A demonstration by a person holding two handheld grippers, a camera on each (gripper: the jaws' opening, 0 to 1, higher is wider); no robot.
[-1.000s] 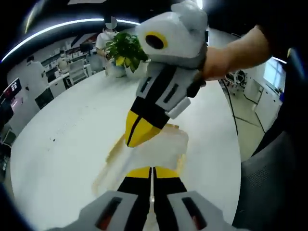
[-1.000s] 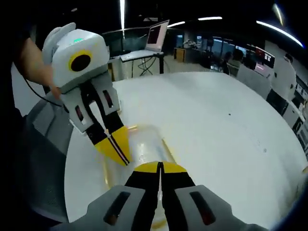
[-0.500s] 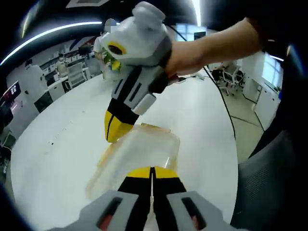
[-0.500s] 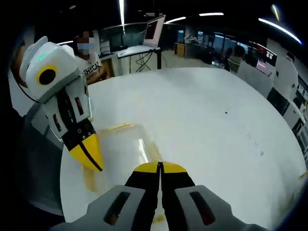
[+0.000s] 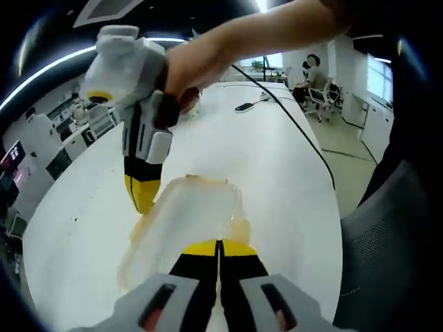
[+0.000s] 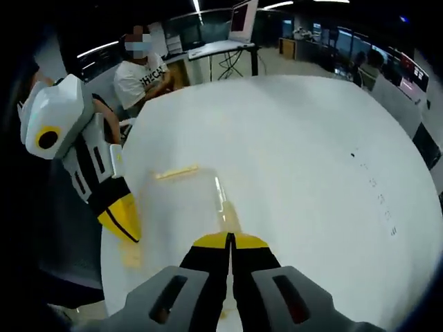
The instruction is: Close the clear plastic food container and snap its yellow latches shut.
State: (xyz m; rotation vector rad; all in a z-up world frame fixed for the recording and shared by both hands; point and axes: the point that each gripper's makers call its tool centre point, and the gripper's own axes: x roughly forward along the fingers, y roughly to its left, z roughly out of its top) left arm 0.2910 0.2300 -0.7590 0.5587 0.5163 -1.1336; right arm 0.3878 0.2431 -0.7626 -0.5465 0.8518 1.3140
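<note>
Container is lying on the white counter; both the left gripper and right gripper are keeping their fingers pressed closed, holding nothing.

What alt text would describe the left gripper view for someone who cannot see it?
A clear plastic food container with yellow latches lies on a white table, with two shut, yellow-tipped hand-held grippers at it: the left hand-held gripper at its near edge, the right hand-held gripper at its far left side.

Both views look down from close above, from opposite sides, sharing the clear container.
</note>
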